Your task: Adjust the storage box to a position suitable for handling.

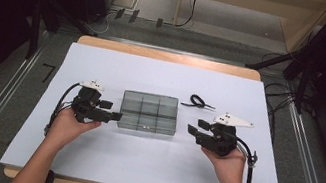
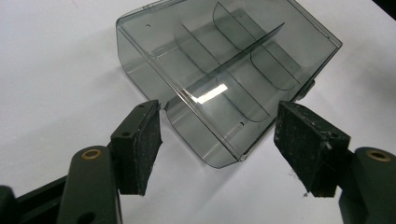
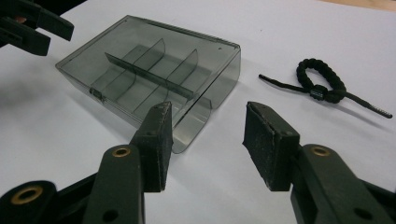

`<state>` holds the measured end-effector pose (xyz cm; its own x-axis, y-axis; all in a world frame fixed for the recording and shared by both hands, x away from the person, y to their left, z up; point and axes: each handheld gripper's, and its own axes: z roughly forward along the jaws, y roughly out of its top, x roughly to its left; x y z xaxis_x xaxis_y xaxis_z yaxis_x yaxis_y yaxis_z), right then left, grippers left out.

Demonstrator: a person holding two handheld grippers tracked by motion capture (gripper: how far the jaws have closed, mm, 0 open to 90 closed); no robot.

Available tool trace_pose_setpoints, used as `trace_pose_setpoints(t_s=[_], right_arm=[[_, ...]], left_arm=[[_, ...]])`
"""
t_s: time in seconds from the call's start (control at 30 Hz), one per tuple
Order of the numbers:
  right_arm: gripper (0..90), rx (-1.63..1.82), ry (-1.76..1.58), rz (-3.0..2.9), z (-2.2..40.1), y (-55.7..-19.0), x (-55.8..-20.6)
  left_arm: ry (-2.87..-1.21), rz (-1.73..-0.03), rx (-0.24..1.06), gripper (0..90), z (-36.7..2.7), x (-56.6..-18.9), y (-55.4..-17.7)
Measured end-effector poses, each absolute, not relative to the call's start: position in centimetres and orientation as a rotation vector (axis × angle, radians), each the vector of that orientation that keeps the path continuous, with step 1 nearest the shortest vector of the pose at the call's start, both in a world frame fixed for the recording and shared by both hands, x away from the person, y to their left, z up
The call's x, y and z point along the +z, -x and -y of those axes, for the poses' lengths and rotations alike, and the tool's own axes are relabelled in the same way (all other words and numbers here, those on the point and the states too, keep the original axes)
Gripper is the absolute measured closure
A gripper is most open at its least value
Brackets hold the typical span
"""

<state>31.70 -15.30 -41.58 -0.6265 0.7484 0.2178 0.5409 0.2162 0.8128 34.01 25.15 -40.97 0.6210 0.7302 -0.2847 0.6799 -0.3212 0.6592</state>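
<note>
Even overhead light falls on the white table cover [image 1: 148, 165], bright against the dark surroundings on either side of it. The high view is soft, slightly grainy, and bowed at its edges. On the smoky compartment box [image 2: 224, 70] a small glare patch sits near its central divider. Shadows beside the box are faint and diffuse. Both gripper views are sharp.

The left gripper [image 2: 219, 140] looked along its two black jaws, which stood wide apart with nothing pressed between their pads. Just beyond them a smoky, see-through compartment box [image 2: 229, 70] lay on the white table [image 2: 56, 60], its lid closed. One long divider ran down its middle, crossed by shorter curved dividers. The box's near corner reached into the gap between the jaws, and the left pad [image 2: 147, 140] sat just beside its edge.
</note>
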Motion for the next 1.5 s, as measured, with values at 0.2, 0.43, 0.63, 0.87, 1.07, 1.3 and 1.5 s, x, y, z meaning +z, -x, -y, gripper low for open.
trace_pose_setpoints(t_s=[0.2, 0.43, 0.63, 0.87, 1.07, 1.3, 1.5], right_arm=[[54.6, 1.383, -1.216, -2.280, 14.9, -31.4, -41.5], [55.5, 1.383, -1.197, -2.298, 14.1, -31.1, -41.6], [57.7, 1.386, -1.192, -2.320, 13.3, -30.8, -41.9], [56.7, 1.367, -1.147, -2.355, 12.9, -31.0, -42.5], [57.2, 1.349, -1.165, -2.372, 13.1, -31.2, -43.2], [54.3, 1.352, -1.197, -2.386, 13.3, -31.8, -44.1], [53.9, 1.304, -1.167, -2.424, 12.9, -31.9, -44.8]], left_arm=[[-2.057, -1.084, 0.070, 33.3, -25.2, -40.9, -33.9], [-2.065, -1.063, 0.073, 33.5, -24.8, -40.7, -33.9], [-2.080, -1.055, 0.090, 32.7, -24.4, -40.7, -33.6], [-2.090, -1.045, 0.111, 32.1, -24.5, -41.2, -32.7], [-2.117, -1.049, 0.123, 32.5, -24.5, -41.9, -32.1], [-2.094, -1.065, 0.106, 32.8, -24.8, -42.5, -31.9], [-2.109, -1.074, 0.094, 33.0, -25.2, -43.5, -31.6]])
